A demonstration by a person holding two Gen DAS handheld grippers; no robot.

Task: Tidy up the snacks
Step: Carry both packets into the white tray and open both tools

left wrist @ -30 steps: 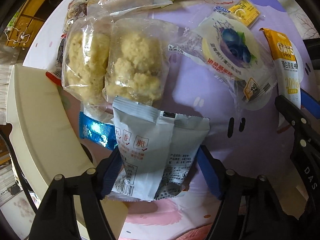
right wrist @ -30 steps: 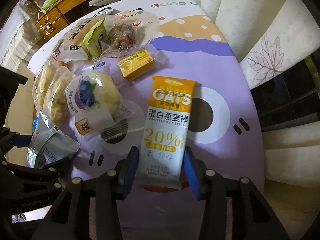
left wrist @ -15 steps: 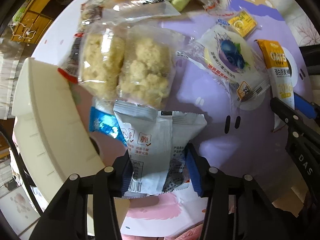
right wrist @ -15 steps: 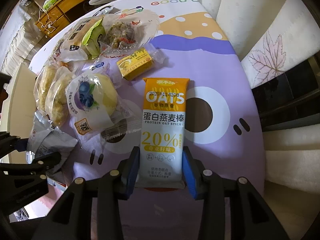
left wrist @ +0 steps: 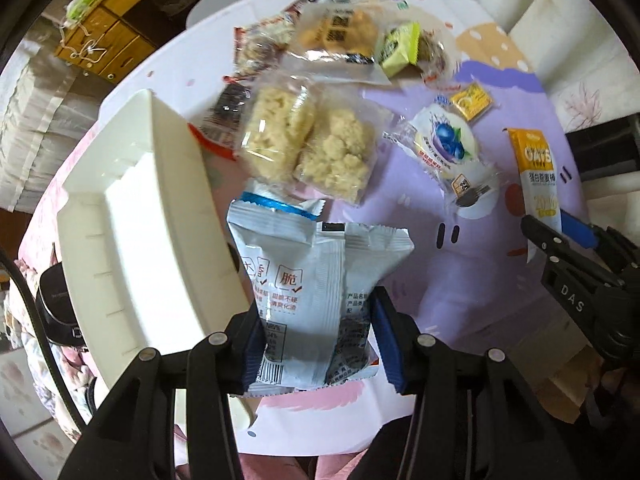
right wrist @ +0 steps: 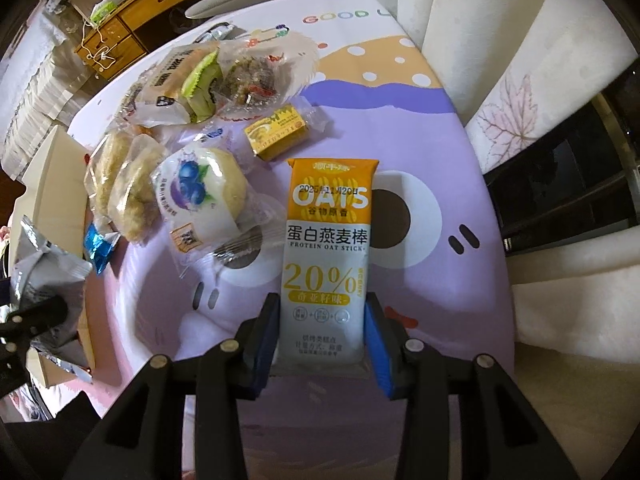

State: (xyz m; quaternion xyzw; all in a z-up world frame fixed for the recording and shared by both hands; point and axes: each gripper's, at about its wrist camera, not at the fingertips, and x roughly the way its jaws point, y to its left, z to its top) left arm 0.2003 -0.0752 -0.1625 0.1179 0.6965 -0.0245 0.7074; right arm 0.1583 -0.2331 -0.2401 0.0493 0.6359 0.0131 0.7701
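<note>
Left wrist view: grey snack packet pinched in the left gripper, lifted above a purple cartoon tablecloth, beside a white tray. Oat bar is clamped between the right gripper pads. Wooden cabinet behind.

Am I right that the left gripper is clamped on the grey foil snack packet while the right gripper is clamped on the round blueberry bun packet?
Not quite. The left gripper does clamp the grey foil snack packet, but the right gripper is clamped on the orange-and-white oat bar wrapper. The right wrist view shows the round blueberry bun packet lying free on the purple tablecloth.
</note>
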